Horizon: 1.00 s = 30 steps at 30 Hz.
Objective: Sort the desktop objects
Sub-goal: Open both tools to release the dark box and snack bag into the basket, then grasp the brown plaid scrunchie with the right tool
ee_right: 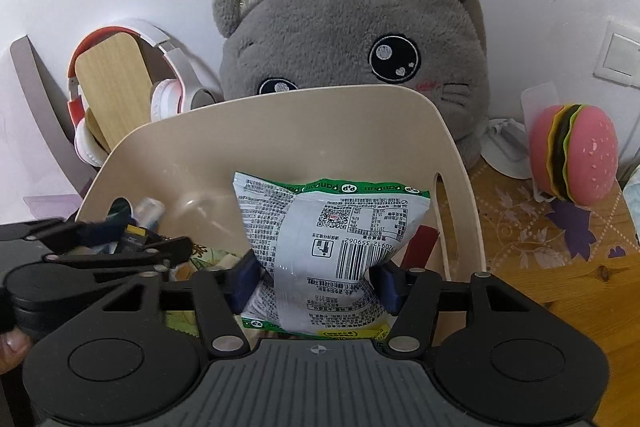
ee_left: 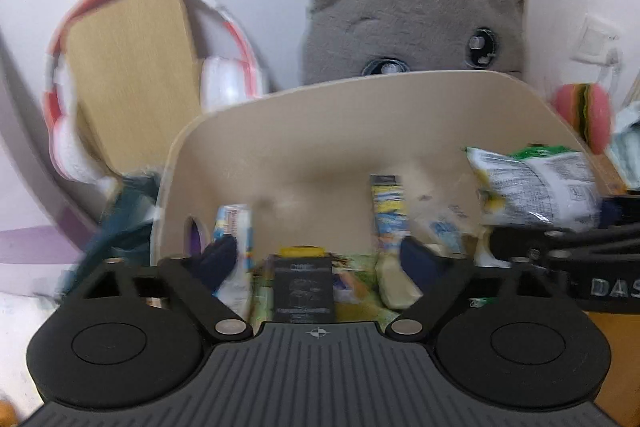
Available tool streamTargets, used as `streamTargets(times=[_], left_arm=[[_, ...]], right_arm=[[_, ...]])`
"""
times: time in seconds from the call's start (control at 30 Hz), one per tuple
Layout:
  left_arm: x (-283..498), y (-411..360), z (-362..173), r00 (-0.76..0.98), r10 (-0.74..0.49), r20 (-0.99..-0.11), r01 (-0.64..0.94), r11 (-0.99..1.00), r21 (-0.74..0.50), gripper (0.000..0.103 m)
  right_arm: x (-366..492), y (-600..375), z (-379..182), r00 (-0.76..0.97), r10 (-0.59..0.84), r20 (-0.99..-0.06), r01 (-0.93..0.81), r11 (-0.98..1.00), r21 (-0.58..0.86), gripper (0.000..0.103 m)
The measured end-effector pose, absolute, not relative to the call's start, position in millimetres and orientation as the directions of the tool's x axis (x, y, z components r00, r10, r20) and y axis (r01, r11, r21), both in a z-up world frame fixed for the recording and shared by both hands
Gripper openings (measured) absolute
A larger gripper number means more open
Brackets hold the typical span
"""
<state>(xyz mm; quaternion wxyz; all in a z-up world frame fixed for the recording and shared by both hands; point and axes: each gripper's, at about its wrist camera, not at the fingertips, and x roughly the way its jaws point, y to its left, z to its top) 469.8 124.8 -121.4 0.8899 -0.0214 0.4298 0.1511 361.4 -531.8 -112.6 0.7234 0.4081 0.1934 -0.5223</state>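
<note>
We see grey plush cat [ee_right: 352,39] at wall, behind beige bin [ee_right: 280,131]. Bin sits on wooden worktop [ee_right: 560,267], holds mixed small packets.

Headphones [ee_right: 168,83] hang over wooden board left of cat; burger toy [ee_right: 572,155] right of bin.

Our right tongs [ee_right: 316,283] clenched on snack bag [ee_right: 332,243], bag held over bin interior, print upside down.

Our left tongs [ee_left: 316,259] released, fingers spread above bin contents, black box [ee_left: 304,287] between them, untouched.

A home desk corner: grey plush cat [ee_right: 352,39] against a white wall, headphones [ee_right: 160,67], toy burger [ee_right: 576,155], patterned wooden worktop [ee_right: 560,247]
</note>
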Motion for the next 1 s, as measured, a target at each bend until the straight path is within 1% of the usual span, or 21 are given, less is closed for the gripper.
streamTargets(times=[0.07,0.1,0.13,0.2,0.3,0.73,1.0], left_arm=[[467.0,127.0,-121.0,0.595,0.241,-0.767,-0.285,0.955,0.079,0.096],[465.5,128.8,-121.1,0.596,0.233,-0.768,-0.289,0.955,0.066,0.098],[463.5,130.4,-121.0,0.597,0.232,-0.768,-0.294,0.954,0.059,0.098],[460.0,132.0,-120.3,0.603,0.240,-0.760,-0.303,0.951,0.060,0.099],[454.4,133.6,-117.5,0.616,0.246,-0.748,-0.308,0.949,0.059,0.099],[413.2,122.3,-86.2,0.679,0.208,-0.704,-0.234,0.970,0.062,0.099],[382.7,98.2,-85.3,0.681,0.138,-0.719,-0.175,0.984,0.023,0.099]], right_arm=[[359.8,-532.1,-114.0,0.389,-0.586,-0.711,0.909,0.120,0.399,0.076],[358.8,-531.7,-114.5,0.388,-0.583,-0.713,0.910,0.119,0.398,0.080],[357.8,-530.9,-114.6,0.383,-0.582,-0.717,0.912,0.115,0.393,0.087],[355.2,-529.0,-113.2,0.375,-0.581,-0.722,0.915,0.104,0.391,0.095],[349.9,-522.9,-107.5,0.371,-0.598,-0.710,0.915,0.103,0.391,0.102],[338.7,-486.6,-78.8,0.361,-0.639,-0.679,0.930,0.192,0.314,0.103],[328.8,-452.7,-81.5,0.350,-0.625,-0.698,0.937,0.237,0.257,0.103]])
